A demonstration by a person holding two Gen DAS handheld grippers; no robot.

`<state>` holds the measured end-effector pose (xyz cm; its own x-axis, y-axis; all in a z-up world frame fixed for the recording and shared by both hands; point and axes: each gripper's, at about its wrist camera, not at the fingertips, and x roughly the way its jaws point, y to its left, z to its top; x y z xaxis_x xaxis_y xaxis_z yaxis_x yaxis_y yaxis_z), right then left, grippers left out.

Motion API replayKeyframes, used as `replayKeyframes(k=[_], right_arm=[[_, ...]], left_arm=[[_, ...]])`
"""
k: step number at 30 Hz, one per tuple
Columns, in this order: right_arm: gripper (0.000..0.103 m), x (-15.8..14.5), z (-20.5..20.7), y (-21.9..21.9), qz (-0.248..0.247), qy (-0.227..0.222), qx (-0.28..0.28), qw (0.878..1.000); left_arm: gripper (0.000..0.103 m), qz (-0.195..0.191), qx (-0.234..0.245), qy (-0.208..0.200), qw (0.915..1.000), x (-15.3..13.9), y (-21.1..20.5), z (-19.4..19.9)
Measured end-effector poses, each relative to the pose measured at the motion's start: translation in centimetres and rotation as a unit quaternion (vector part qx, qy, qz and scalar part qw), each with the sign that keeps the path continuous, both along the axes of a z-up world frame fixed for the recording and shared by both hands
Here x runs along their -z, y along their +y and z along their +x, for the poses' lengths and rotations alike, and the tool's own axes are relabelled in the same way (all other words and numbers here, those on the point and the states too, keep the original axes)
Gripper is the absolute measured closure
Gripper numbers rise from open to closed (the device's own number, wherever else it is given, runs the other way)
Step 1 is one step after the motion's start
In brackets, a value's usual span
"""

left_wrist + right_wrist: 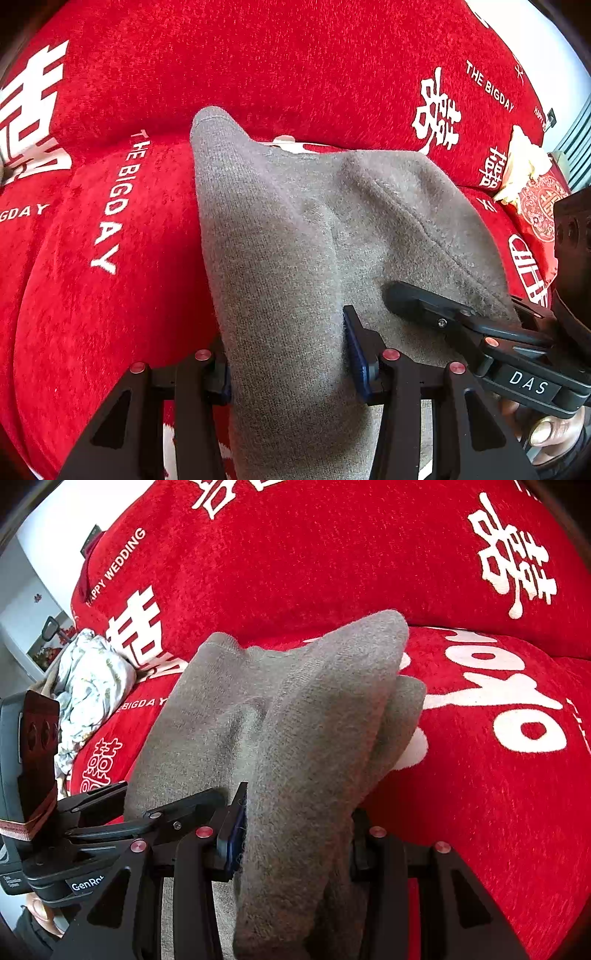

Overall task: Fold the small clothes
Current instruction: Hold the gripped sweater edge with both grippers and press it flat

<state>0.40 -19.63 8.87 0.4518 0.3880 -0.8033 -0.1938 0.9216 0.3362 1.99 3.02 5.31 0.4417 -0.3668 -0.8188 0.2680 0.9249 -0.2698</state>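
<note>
Grey knitted garment (280, 236) bunched over red plush sofa cover (110, 295). Left claw (288, 369) pinching edge at 6 o'clock; right claw (295, 834) likewise. Fold carry under way; next, lay edge flat, aligned.

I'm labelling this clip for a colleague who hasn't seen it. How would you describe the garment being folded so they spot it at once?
Look at the red sofa cover printed with white characters and "THE BIGDAY". Draped across it lies a grey knit garment, pinched on either side by the left gripper and the right gripper. It is the only plain grey item; the crumpled pale floral cloth at the sofa's end is patterned and untouched.
</note>
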Motion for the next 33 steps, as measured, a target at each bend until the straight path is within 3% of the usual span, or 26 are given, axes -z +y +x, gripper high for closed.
replayKeyframes(k=[33], right_arm=[[0.058, 1.1, -5.0, 1.0, -0.003, -0.014, -0.005, 1.0]], left_arm=[[0.054, 0.033, 0.003, -0.022, 0.9992, 1.1, 0.1, -5.5]])
